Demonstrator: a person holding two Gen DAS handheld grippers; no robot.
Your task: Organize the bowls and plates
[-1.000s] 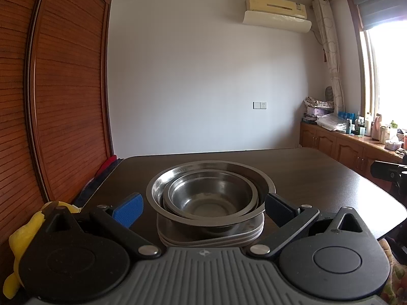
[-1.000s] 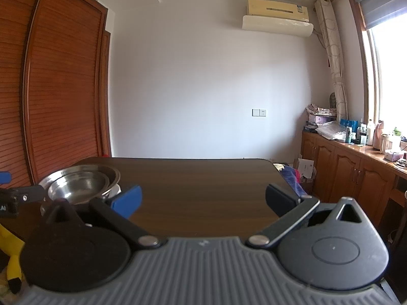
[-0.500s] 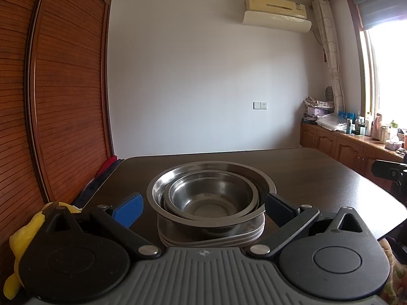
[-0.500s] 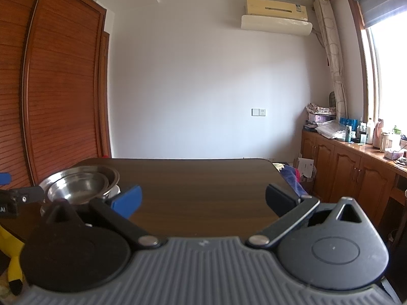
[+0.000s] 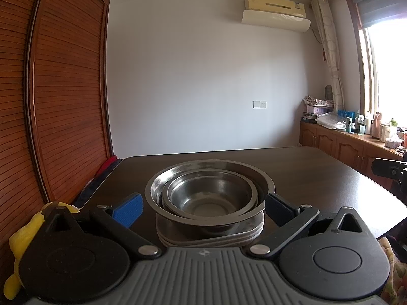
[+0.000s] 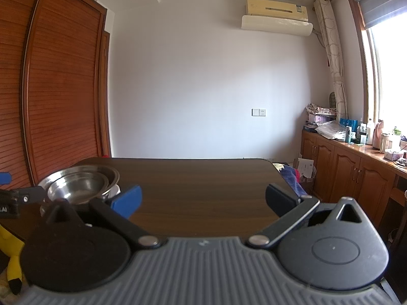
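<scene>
The left tongs [image 5: 203,207] stand spread wide, empty, either side of a stack of plates [image 5: 208,236] with two nested steel bowls [image 5: 209,195] on top, on the dark counter [image 5: 318,175]. The right tongs [image 6: 203,200] are likewise released over bare counter, the stack to their left.

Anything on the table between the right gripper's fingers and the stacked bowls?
Nothing: in the right wrist view only bare table separates the right gripper from the stacked bowls, off to its left.

Small bowl [image 5: 211,198] in big bowl [image 5: 157,190], on plates [image 5: 211,236], table [image 5: 318,172] left.
</scene>
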